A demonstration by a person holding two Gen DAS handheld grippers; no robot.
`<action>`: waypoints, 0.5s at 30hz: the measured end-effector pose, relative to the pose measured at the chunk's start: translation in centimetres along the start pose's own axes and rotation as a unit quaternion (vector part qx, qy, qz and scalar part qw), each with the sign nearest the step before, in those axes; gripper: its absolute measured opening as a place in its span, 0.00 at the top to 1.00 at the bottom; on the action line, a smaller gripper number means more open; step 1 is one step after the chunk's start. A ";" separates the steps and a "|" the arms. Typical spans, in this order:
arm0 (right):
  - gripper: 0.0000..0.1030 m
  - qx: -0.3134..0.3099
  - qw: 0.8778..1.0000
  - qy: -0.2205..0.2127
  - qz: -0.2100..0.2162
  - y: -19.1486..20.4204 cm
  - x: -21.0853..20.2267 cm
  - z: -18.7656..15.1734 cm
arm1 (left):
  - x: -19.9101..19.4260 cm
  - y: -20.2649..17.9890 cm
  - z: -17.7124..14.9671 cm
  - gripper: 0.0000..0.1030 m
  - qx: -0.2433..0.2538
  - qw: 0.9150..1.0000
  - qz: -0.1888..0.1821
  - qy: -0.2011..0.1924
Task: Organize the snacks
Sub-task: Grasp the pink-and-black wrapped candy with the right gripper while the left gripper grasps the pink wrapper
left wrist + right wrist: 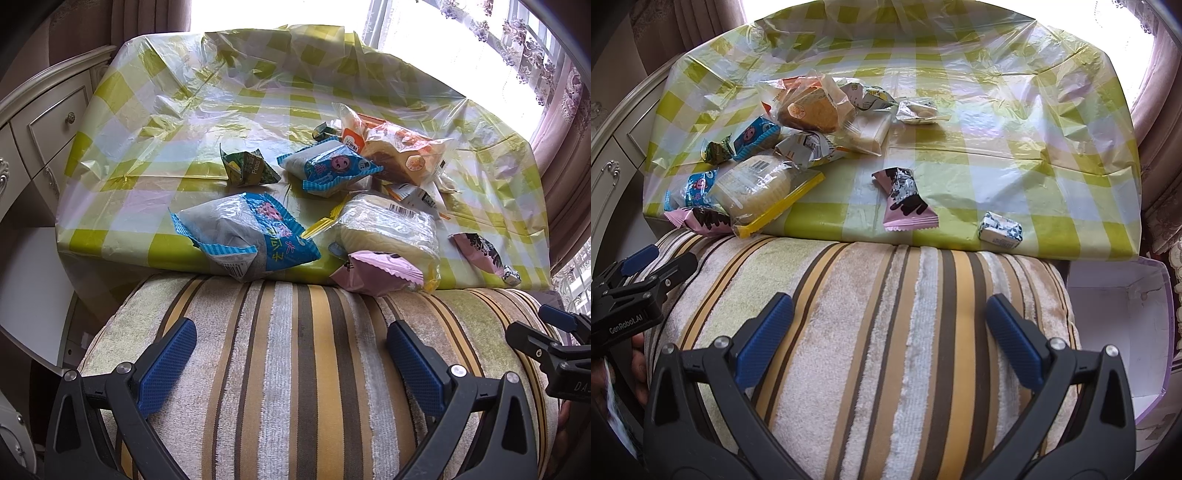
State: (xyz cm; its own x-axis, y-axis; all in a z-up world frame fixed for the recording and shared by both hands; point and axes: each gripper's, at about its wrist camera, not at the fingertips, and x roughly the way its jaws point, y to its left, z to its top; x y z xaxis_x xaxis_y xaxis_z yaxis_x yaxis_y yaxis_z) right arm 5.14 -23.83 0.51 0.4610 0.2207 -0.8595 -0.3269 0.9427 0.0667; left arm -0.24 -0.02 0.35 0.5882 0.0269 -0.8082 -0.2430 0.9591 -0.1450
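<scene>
Left tongs (291, 347) and right tongs (890, 321) hover open and empty above a striped towelling cushion (871, 332), facing wrapped snacks (373, 199) scattered on the green-checked plastic-covered bench (997, 122).

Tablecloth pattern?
Yellow-green and white check tablecloth, under clear plastic; right wrist view shows it best.

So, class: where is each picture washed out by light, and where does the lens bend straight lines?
Left wrist view: the window is blown out white, glare streaks the tablecloth, and the drawer edges bow. Right wrist view: white overexposure in the top corners, sheen on the tablecloth, its near edge curving.
</scene>
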 end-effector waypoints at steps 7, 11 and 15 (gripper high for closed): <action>0.00 0.020 1.000 -0.001 0.022 -1.1 -0.2 0.5 | -0.7 -0.2 0.4 0.10 0.008 0.999 -0.030 -0.016; 0.00 0.034 0.999 0.000 0.037 -1.7 0.1 1.2 | -0.8 0.2 0.8 0.19 -0.017 0.998 -0.055 -0.023; 0.00 0.048 0.998 0.007 0.039 -2.5 1.1 2.6 | -0.8 -0.1 1.2 0.25 -0.018 0.997 -0.070 -0.026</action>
State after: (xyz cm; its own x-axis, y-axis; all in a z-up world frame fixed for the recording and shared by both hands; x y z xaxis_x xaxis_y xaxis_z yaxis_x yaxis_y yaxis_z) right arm 8.59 -25.25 0.76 0.4261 0.2907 -0.8567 -0.2809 0.9427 0.1801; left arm 0.23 0.23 1.63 0.6574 -0.0908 -0.7481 -0.1827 0.9439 -0.2751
